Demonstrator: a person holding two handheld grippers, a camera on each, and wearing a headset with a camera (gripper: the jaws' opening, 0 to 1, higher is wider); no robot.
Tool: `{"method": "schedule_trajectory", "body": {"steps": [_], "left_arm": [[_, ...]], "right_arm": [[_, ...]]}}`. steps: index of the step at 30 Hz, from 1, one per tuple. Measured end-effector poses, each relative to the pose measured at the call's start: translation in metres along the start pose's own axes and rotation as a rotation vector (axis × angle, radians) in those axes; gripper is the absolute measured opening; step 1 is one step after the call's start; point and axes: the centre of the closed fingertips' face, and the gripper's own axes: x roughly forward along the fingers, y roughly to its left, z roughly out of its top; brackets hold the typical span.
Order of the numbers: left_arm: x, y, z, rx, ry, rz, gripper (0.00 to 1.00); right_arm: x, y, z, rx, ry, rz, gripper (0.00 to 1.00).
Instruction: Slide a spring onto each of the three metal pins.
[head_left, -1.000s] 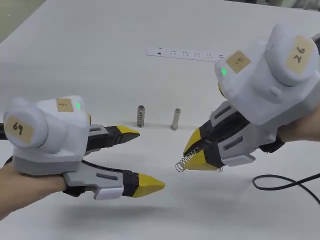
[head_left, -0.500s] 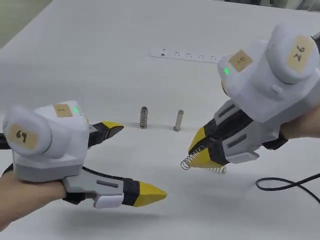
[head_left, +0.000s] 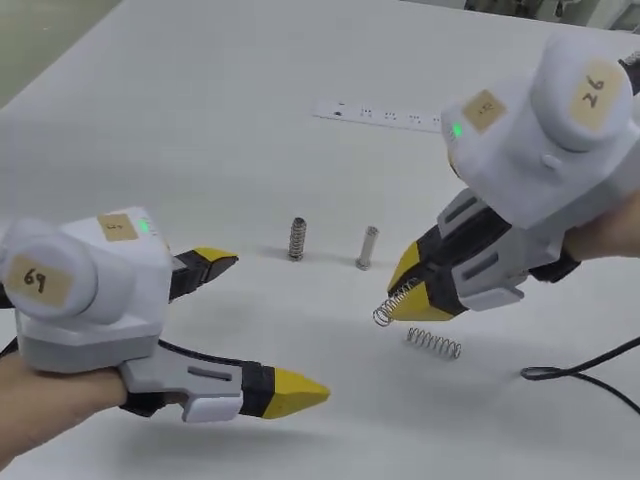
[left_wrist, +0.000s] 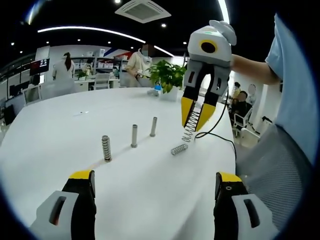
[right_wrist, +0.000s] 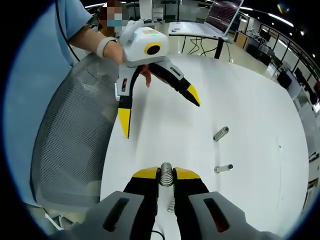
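Observation:
My right gripper (head_left: 402, 298) hovers above the table, shut on a steel spring (head_left: 392, 304) that hangs from its yellow tips; its own view has that spring (right_wrist: 166, 175) upright between the jaws. A second spring (head_left: 433, 343) lies loose on the table just below. A pin wearing a spring (head_left: 297, 238) stands mid-table, with a bare pin (head_left: 367, 247) to its right. In the left gripper view a further bare pin (left_wrist: 153, 126) stands beyond them. My left gripper (head_left: 258, 325) is open at the lower left, holding nothing, apart from the pins.
A white power strip (head_left: 385, 115) lies at the back of the white table (head_left: 200, 120). A black cable (head_left: 585, 375) curls at the right edge. A mesh chair back (right_wrist: 70, 140) and people at desks appear in the gripper views.
My right gripper has lifted up and away with one spring, uncovering the second spring that lies on the table. My left gripper has dropped slightly lower left.

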Motion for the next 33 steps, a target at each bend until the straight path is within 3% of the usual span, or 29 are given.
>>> {"method": "schedule_trajectory", "body": {"steps": [21, 33], "left_arm": [[-0.003, 0.008, -0.005, -0.023, -0.009, 0.029, 0.98], [-0.003, 0.014, -0.009, -0.031, -0.001, 0.044, 0.98]], "right_arm": [[-0.006, -0.05, 0.001, -0.037, 0.064, -0.036, 0.08], [-0.005, -0.076, -0.006, -0.037, 0.101, -0.06, 0.08]]}}
